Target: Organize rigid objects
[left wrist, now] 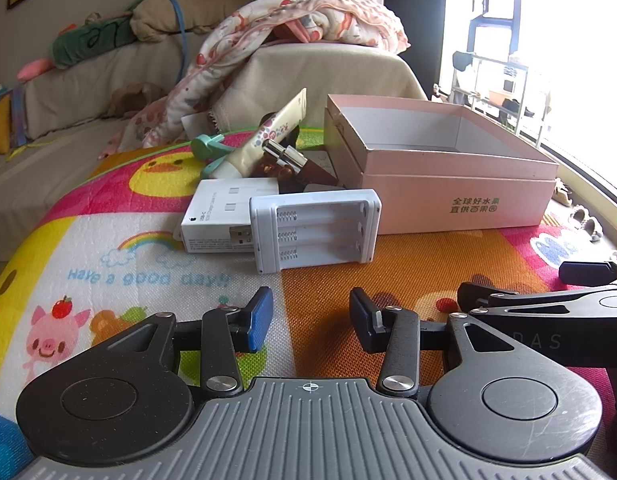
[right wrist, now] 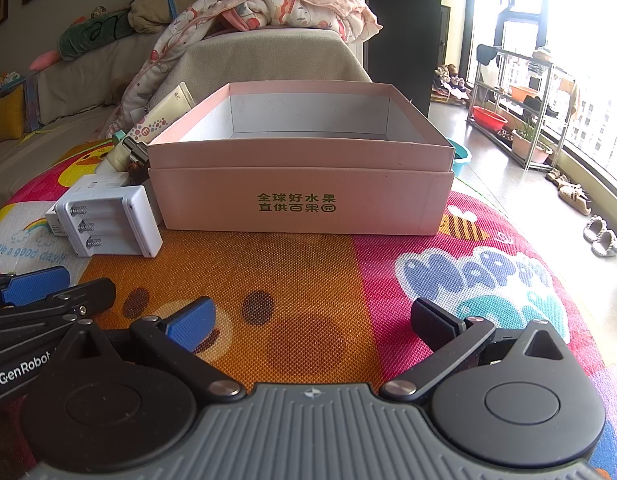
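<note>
A pink open box (left wrist: 448, 160) (right wrist: 300, 196) stands on a colourful play mat. Left of it lies a pile: a white battery charger (left wrist: 316, 232) (right wrist: 108, 224), a white USB-C adapter box (left wrist: 220, 216), a cream tube (left wrist: 268, 136) (right wrist: 164, 116), a silver and brown item (left wrist: 296, 164) and a mint green piece (left wrist: 206, 146). My left gripper (left wrist: 310, 322) is open and empty, just short of the charger. My right gripper (right wrist: 312, 324) is open wide and empty, in front of the box.
The play mat (right wrist: 308, 280) covers the work surface. Behind it is a sofa (left wrist: 88, 92) with a blanket (left wrist: 292, 28) and plush toys. To the right are bare floor, slippers (right wrist: 600, 236) and a shelf rack (right wrist: 520, 108) by the window.
</note>
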Available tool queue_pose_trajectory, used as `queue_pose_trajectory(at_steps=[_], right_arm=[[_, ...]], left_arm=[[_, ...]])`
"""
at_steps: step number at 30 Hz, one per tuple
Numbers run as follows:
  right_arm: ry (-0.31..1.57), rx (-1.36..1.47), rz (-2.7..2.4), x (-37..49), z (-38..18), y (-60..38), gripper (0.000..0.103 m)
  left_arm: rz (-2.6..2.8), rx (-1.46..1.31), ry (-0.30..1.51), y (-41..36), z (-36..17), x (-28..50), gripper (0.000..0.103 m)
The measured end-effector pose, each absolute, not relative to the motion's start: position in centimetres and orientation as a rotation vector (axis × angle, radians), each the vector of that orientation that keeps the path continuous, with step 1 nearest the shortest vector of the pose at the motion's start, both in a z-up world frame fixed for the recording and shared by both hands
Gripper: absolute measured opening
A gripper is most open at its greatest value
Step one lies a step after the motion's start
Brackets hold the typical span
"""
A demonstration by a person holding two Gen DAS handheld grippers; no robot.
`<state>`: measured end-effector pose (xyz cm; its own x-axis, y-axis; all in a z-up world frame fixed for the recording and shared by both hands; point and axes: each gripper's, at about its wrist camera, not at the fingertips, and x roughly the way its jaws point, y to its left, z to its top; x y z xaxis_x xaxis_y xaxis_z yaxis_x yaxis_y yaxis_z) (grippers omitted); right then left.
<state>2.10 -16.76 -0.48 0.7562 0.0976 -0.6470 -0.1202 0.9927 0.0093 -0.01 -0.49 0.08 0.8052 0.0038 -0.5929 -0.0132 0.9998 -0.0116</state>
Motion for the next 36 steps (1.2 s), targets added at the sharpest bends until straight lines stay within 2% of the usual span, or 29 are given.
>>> queue_pose_trajectory(at_steps=[25,29,36], right_arm=[[0.754,-0.042,0.199,2.5,0.1,-17.7,0.103],[0.773,-0.071,0.209,2.5,0.2,-17.5,0.103],[0.792,-0.073,0.222,2.8,0.3,-17.6,0.103]], left_arm=[[0.008,-0.018,0.634,-0.5,0.1,0.0,0.047],[-0.025,-0.034,0.628,0.0,0.3,-0.3,0.04],[-0.142,0.149,0.456,0.4,3.1,-0.8,0.041]])
